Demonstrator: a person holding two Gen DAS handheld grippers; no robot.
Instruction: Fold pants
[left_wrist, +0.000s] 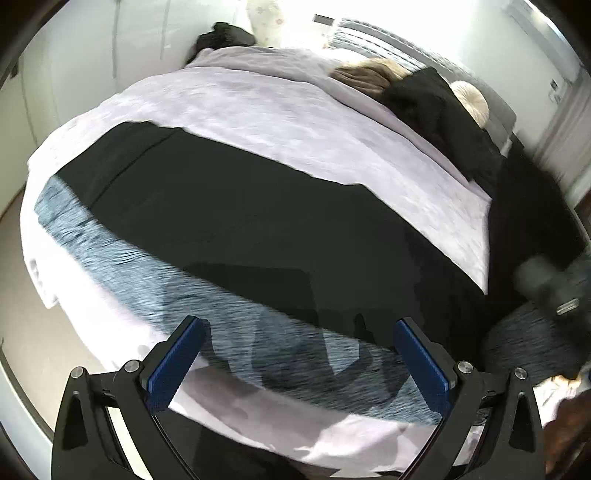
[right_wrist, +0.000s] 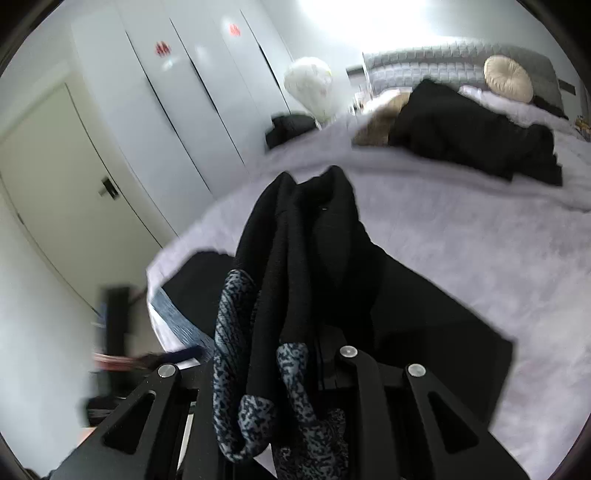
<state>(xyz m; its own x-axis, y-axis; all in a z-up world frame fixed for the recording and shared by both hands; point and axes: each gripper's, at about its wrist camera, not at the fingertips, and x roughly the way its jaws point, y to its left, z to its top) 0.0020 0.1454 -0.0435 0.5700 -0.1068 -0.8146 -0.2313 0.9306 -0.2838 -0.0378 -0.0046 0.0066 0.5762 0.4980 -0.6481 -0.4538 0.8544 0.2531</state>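
In the left wrist view, the left gripper (left_wrist: 299, 354) fills the lower edge of the frame, its two blue-padded fingers (left_wrist: 173, 362) spread wide with nothing between them. Above them, the black pants (left_wrist: 240, 221) lie flat across the middle of the frame, running from the upper left down to the lower right on the pale lilac bedspread (left_wrist: 258, 110). A blue-grey mottled cloth (left_wrist: 122, 258) lies along their lower edge. At the upper right of that view sit a heap of dark clothes (left_wrist: 443, 107) and a round cream cushion (left_wrist: 471, 99).

In the right wrist view, white wardrobe doors (right_wrist: 177, 110) fill the upper left. At centre, the right gripper (right_wrist: 291, 373) is clamped on a bunched fold of the pants (right_wrist: 306, 240), which rises above the jaws, while the rest of the fabric trails down to the bedspread at the lower right.
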